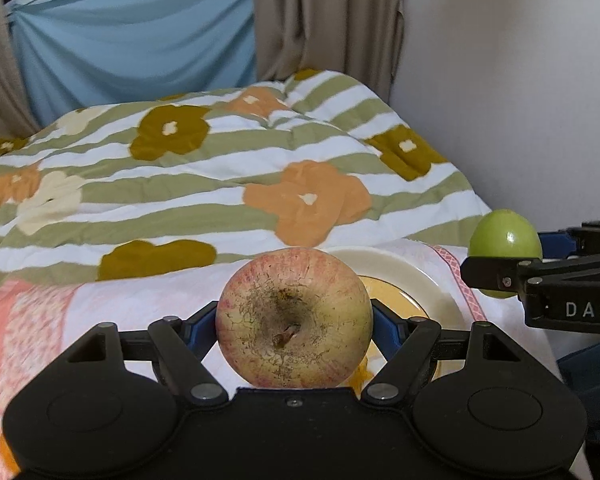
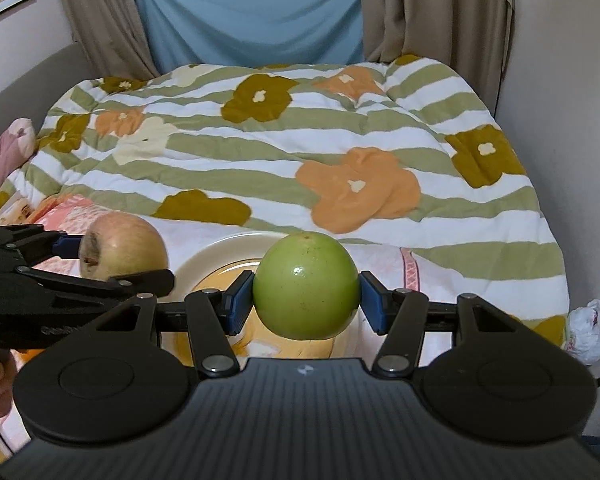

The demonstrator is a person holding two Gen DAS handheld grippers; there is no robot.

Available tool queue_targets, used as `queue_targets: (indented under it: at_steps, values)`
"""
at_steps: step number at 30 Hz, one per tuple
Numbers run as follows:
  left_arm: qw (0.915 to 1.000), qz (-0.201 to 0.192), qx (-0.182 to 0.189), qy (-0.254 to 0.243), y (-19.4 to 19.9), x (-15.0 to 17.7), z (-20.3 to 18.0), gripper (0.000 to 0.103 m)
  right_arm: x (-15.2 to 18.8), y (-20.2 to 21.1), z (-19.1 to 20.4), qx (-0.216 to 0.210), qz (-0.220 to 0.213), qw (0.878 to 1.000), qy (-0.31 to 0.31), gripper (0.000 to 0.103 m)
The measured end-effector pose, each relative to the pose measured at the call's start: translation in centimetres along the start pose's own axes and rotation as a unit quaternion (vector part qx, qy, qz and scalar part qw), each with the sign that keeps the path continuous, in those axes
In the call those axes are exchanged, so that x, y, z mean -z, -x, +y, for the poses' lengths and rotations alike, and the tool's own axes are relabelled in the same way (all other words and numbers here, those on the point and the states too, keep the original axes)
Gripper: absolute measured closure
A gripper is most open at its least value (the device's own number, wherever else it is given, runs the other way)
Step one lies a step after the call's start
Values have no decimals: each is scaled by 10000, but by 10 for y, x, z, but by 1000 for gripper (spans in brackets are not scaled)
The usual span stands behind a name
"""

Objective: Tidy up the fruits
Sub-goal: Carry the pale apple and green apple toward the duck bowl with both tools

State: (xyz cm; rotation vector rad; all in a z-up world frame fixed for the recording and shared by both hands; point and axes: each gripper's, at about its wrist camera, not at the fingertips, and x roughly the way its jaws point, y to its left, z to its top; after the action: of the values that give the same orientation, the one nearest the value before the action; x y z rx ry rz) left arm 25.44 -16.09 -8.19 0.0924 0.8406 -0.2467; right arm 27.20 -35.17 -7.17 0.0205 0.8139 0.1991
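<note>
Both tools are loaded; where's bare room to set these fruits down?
The plate under both tools shows nothing on its visible part. The red apple hangs over its left side and the green fruit over its middle. The pink cloth left of it is bare.

Both grippers are matte black plastic with round hubs, silver pivot screws and blue finger pads. The right gripper has a ribbed top plate; white letters "DAS" mark its side.
</note>
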Motion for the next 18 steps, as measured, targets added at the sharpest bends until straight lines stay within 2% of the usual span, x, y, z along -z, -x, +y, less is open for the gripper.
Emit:
queue_targets:
  at_steps: [9, 18]
  values:
    - [9983, 315, -75, -477, -68, -5, -22, 23, -4, -49, -25, 53, 221, 9996, -167, 32]
    - [9955, 498, -134, -793, -92, -4, -34, 23, 0, -61, -34, 24, 354, 9990, -257, 32]
